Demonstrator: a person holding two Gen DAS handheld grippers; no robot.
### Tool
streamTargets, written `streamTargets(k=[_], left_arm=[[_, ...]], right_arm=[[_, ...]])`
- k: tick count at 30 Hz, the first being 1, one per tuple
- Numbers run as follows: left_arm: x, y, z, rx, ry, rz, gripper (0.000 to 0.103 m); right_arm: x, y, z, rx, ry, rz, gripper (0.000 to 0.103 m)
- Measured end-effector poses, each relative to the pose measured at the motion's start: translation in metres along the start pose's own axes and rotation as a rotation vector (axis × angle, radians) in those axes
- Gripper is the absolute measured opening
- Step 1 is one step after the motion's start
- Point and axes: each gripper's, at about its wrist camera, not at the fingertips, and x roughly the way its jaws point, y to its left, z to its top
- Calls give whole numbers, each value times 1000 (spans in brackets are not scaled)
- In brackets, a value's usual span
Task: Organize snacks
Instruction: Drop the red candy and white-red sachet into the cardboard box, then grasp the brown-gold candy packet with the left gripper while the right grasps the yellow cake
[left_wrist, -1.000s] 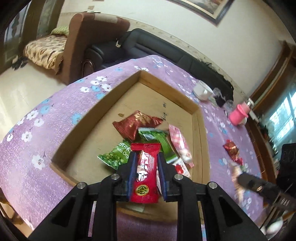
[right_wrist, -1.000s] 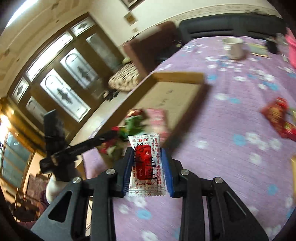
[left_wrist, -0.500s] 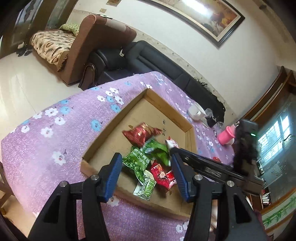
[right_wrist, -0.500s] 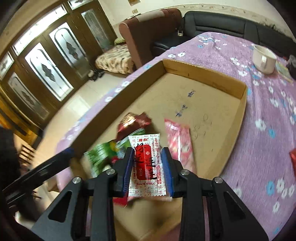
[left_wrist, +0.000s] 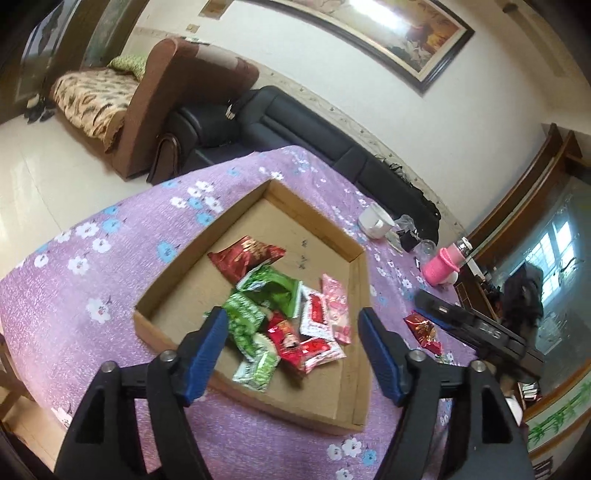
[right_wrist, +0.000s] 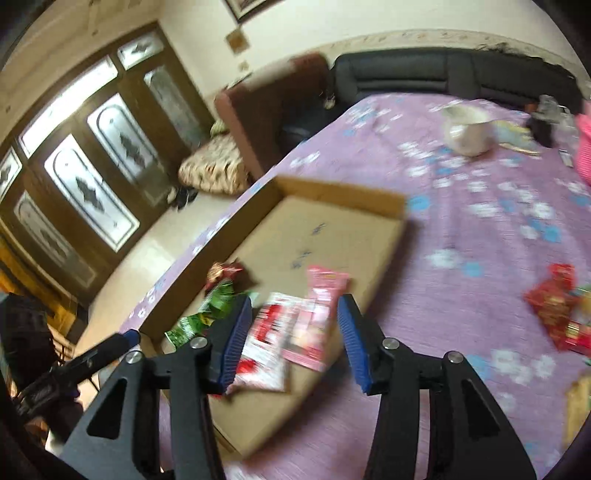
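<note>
A shallow cardboard tray (left_wrist: 312, 212) lies on the purple flowered tablecloth (left_wrist: 92, 266). Inside it sit a dark red packet (left_wrist: 245, 256), green packets (left_wrist: 271, 288), a pink packet (left_wrist: 334, 308), a white-and-red packet (left_wrist: 314, 314) and red packets (left_wrist: 308, 349). My left gripper (left_wrist: 291, 325) hovers over the tray's near end, jaws opening wide with nothing between them. My right gripper (right_wrist: 294, 310) is over the tray's (right_wrist: 332, 195) near corner, jaws opening. The white-and-red packet (right_wrist: 267, 332) lies blurred below them, free of the pads, beside the pink packet (right_wrist: 321, 306).
Loose red snacks (right_wrist: 554, 306) lie on the cloth right of the tray, one also in the left wrist view (left_wrist: 423, 330). A white cup (left_wrist: 375, 221), a pink bottle (left_wrist: 443, 266) and small items stand at the far end. A black sofa (left_wrist: 295, 125) lies beyond.
My left gripper let go of its red packet into the tray, opened and drew back. My right gripper carried the white-and-red packet over the tray and opened, dropping it there.
</note>
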Motion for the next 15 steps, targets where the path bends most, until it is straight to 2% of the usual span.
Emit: streamTargets(k=[3, 7, 11, 15], left_arm=[[-1, -11, -3, 19, -16, -31, 78], [11, -27, -11, 29, 41, -76, 78], [27, -48, -23, 53, 113, -109, 78], [25, -68, -31, 90, 136, -116, 78]], right_arm=[[-44, -44, -7, 62, -59, -64, 53], [-87, -115, -21, 170, -90, -204, 55], [-94, -161, -29, 242, -64, -251, 55], [-75, -164, -21, 191, -41, -242, 55]])
